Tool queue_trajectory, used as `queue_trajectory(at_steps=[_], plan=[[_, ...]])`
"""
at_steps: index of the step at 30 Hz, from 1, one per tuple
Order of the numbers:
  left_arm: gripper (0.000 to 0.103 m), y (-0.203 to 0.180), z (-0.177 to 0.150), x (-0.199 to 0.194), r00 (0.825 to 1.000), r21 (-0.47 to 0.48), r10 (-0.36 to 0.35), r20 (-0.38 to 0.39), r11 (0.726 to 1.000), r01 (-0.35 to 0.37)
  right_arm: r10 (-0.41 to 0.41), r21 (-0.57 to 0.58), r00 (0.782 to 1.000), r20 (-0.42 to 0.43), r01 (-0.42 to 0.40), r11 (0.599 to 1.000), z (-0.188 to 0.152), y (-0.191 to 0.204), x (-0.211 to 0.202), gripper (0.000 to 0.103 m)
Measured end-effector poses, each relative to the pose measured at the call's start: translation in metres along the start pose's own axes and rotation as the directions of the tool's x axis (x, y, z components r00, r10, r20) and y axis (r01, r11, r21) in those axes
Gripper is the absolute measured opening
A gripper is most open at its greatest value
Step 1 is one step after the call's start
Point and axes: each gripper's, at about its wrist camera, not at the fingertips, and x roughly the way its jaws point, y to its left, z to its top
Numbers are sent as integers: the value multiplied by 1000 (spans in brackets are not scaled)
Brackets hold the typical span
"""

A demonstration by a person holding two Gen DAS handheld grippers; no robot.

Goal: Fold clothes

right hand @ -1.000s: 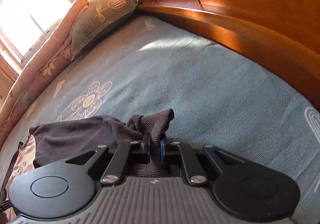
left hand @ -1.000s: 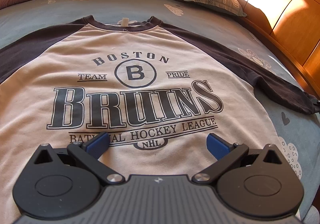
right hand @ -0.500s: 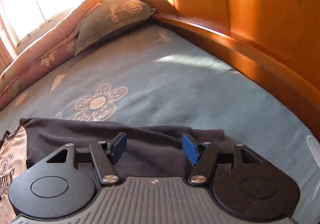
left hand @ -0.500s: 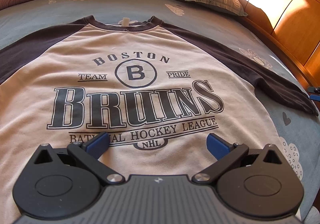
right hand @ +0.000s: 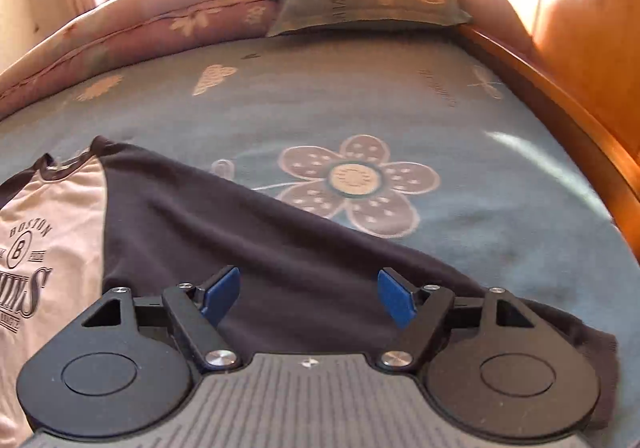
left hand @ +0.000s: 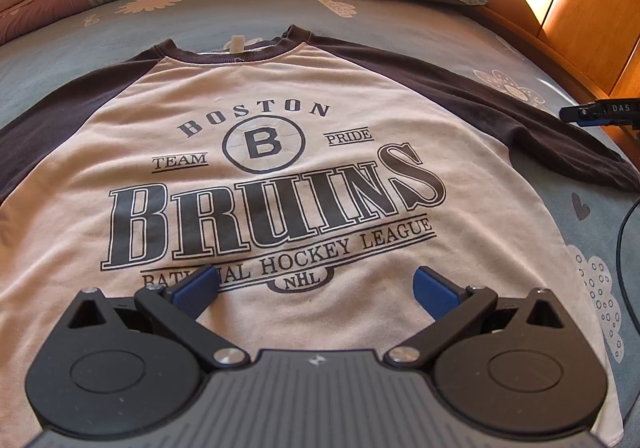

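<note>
Right gripper [right hand: 308, 290] jaws opening, empty, sleeve [right hand: 280, 248] flat beneath; left gripper [left hand: 314, 288] spread over shirt [left hand: 280, 88]. Pinch the cuff edge only.

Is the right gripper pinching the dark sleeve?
Apart. In the right wrist view the right gripper has its jaws opening wide, and the sleeve lies flat on the bed behind the gap, with no cloth pinched between the blue pads.
</note>
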Motion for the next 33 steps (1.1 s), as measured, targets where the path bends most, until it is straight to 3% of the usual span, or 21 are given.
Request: queue_trajectory(at_steps=[4,7,10,13,16,19,22,24,26,28,30,33], plan=[[102,7,-2,-8,1000,-5,12,4,1000,-12,63,-25,998,-26,-63,998,7,49,36,80],[102,14,-4,-12,1000,-15,17,2,1000,-17,-12,-127,998,-69,3,992,-14,74,54,84],[102,20,-9,-11,1000,-10,27,-14,1000,-27,-30,-139,997,-66,21,990,-37,70,35,95],[102,20,-10,-12,1000,-1,28,-9,1000,-28,-49,-160,992,-118,30,987,-44,64,17,96],[102,18,-7,-15,1000,-11,20,12,1000,-20,-32,-66,998,-55,28,997,-32,50,4,96],[102,16,-6,-16,1000,-12,15,10,1000,-15,-73,8,997,-10,73,997,-17,40,16,97],[102,18,-9,-14,999,-4,32,-7,999,-32,-98,-4,991,-90,98,995,-24,36,43,98],[102,23,-13,-10,999,-5,38,-26,999,-38,-107,-55,992,-68,103,993,-36,39,38,103],[102,26,-16,-9,999,3,45,-18,999,-45,-83,-35,993,-85,80,996,-44,32,27,103],[102,25,-15,-7,998,5,53,-15,999,-53,-83,-14,990,-113,82,997,-40,26,19,103],[102,23,-14,-6,998,4,62,-14,998,-62,-102,2,991,-85,103,995,-29,24,14,103],[102,21,-14,-4,997,2,75,-10,997,-75,-93,108,993,-70,100,989,-2,23,28,103]])
